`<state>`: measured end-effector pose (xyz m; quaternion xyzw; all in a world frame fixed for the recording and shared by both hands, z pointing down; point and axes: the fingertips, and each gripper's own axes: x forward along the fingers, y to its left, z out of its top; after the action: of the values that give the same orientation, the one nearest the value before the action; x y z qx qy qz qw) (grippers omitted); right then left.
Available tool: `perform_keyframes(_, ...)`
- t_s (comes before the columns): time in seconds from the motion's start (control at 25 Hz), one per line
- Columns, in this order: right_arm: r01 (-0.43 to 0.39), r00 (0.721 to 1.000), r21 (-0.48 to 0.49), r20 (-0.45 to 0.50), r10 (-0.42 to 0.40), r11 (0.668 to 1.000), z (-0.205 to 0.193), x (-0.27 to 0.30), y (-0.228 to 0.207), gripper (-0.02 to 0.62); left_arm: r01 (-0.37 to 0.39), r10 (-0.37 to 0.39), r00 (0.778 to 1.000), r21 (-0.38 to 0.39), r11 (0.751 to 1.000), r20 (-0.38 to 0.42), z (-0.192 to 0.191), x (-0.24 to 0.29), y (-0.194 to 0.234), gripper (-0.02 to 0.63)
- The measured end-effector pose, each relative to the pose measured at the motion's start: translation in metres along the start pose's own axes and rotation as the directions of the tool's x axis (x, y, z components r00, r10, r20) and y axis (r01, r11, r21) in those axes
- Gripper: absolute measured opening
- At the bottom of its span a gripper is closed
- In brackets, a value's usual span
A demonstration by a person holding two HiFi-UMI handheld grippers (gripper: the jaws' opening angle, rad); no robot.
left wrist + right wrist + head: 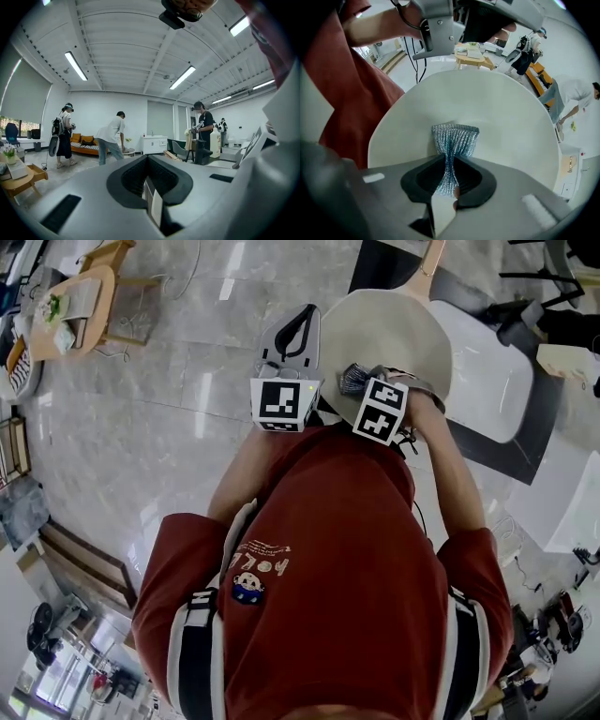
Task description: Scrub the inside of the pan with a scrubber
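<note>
The right gripper is clenching a silvery mesh scrubber, its jaws pinching the pad's middle while the free end is fanning out against the cream inside of the pan. The pan is sitting at twelve o'clock in the head view, its wooden handle pointing to one o'clock. The left gripper is hovering just beside the pan's rim at nine o'clock, jaws pressed together on nothing. The person's red shirt is blocking the lower half of the head view. A white tabletop is lying at three o'clock, and a small wooden table is standing at ten o'clock
</note>
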<state>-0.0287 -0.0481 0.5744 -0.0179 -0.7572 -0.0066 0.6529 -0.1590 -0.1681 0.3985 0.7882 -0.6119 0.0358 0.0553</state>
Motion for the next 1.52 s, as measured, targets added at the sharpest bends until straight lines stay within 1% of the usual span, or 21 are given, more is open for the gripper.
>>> perform_keyframes(0.12,-0.016,1.0,0.024,0.006,0.016,1.0,-0.005,0.0,0.001,0.08,0.016,-0.016,1.0,0.005,1.0,0.001,0.001,0.003,-0.005,0.005)
perform_keyframes(0.24,-0.014,1.0,0.029,0.01,0.014,0.999,-0.005,0.001,-0.004,0.083,0.026,-0.026,1.0,0.009,1.0,0.001,0.001,0.005,-0.009,0.006)
perform_keyframes(0.4,0.011,1.0,0.01,0.005,-0.011,1.0,-0.005,0.001,-0.014,0.083,0.027,-0.027,1.0,0.011,1.0,0.003,0.003,0.006,-0.009,0.006)
perform_keyframes(0.48,0.028,1.0,0.018,0.008,-0.029,0.999,-0.007,0.001,-0.023,0.083,0.026,-0.026,1.0,0.01,1.0,0.005,0.004,0.006,-0.009,0.006)
perform_keyframes(0.64,0.105,0.994,0.053,0.012,-0.106,0.993,-0.014,0.0,-0.053,0.083,0.024,-0.024,1.0,0.014,1.0,0.002,0.003,0.007,-0.009,0.006)
perform_keyframes(0.8,0.193,0.981,0.077,-0.011,-0.193,0.978,-0.022,0.001,-0.088,0.081,0.027,-0.027,1.0,0.009,1.0,0.003,0.003,0.007,-0.011,0.006)
perform_keyframes(0.96,0.284,0.958,0.077,-0.054,-0.28,0.956,-0.034,0.002,-0.12,0.081,0.031,-0.031,1.0,0.011,0.999,0.004,0.003,0.008,-0.012,0.005)
perform_keyframes(1.04,0.313,0.949,0.078,-0.069,-0.308,0.946,-0.039,0.002,-0.132,0.08,0.031,-0.031,1.0,0.01,0.999,0.005,0.004,0.008,-0.012,0.006)
perform_keyframes(1.16,0.318,0.947,0.086,-0.071,-0.313,0.944,-0.04,0.001,-0.137,0.08,0.03,-0.03,1.0,0.007,1.0,0.006,0.005,0.008,-0.011,0.006)
perform_keyframes(1.28,0.306,0.95,0.08,-0.085,-0.299,0.949,-0.042,0.0,-0.132,0.08,0.033,-0.033,0.999,0.005,0.999,0.004,0.004,0.007,-0.012,0.006)
perform_keyframes(1.52,0.218,0.968,0.064,-0.14,-0.208,0.974,-0.059,-0.002,-0.101,0.08,0.045,-0.045,0.999,-0.003,0.999,0.004,0.002,0.009,-0.015,0.006)
